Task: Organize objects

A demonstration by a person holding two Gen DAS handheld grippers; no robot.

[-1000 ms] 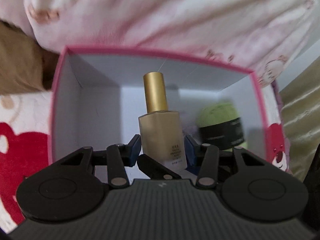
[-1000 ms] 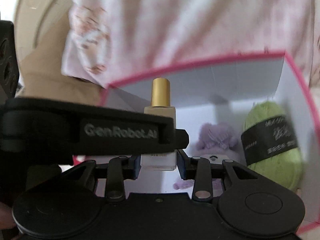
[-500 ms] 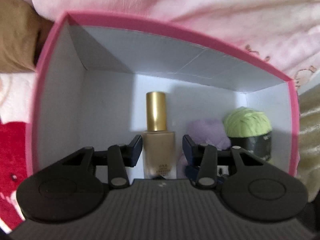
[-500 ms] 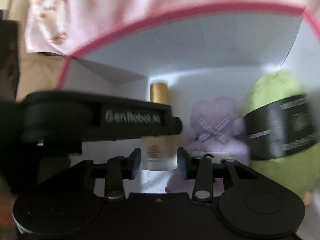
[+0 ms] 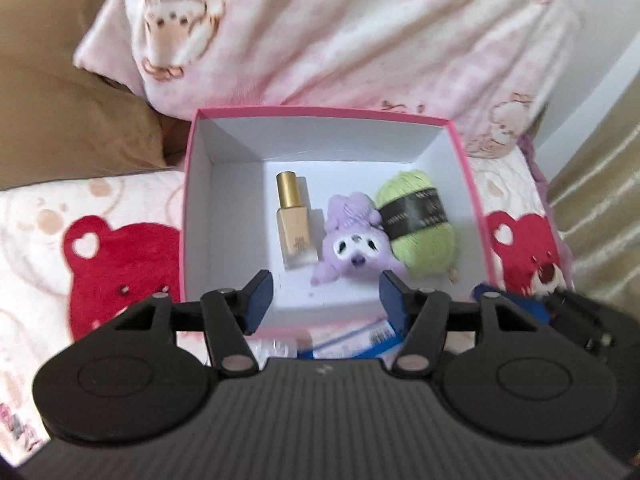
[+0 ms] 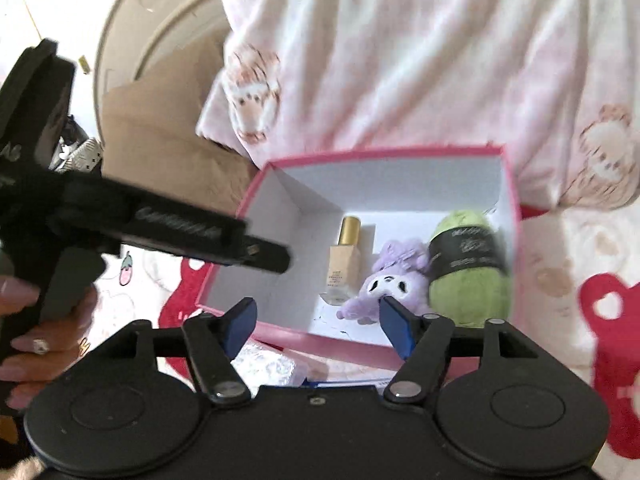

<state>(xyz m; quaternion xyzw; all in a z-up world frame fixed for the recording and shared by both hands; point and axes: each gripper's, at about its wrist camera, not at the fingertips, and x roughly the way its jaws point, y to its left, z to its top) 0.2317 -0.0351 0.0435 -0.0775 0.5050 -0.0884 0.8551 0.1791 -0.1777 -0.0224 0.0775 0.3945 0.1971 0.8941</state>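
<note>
Let go of the bottle (image 5: pixel 294 221) since a moment ago; now standing alone inside the pink box (image 5: pixel 188 184), beside the purple plush toy (image 5: pixel 357 245) and green yarn ball (image 5: pixel 420 222). Left gripper (image 5: pixel 326 294) pulled back above the box, jaws wide apart, empty. Right gripper (image 6: pixel 316 320) also spread wide, empty. Bottle label too blurry to read. Blue-and-white packets under the box's near edge mostly hidden.

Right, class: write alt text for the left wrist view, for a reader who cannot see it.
An open pink box with a white interior holds a gold-capped bottle, a purple plush toy and a ball of green yarn in a row. The left tongs are open and empty in front of it. The box sits on bedding with red bears.
</note>
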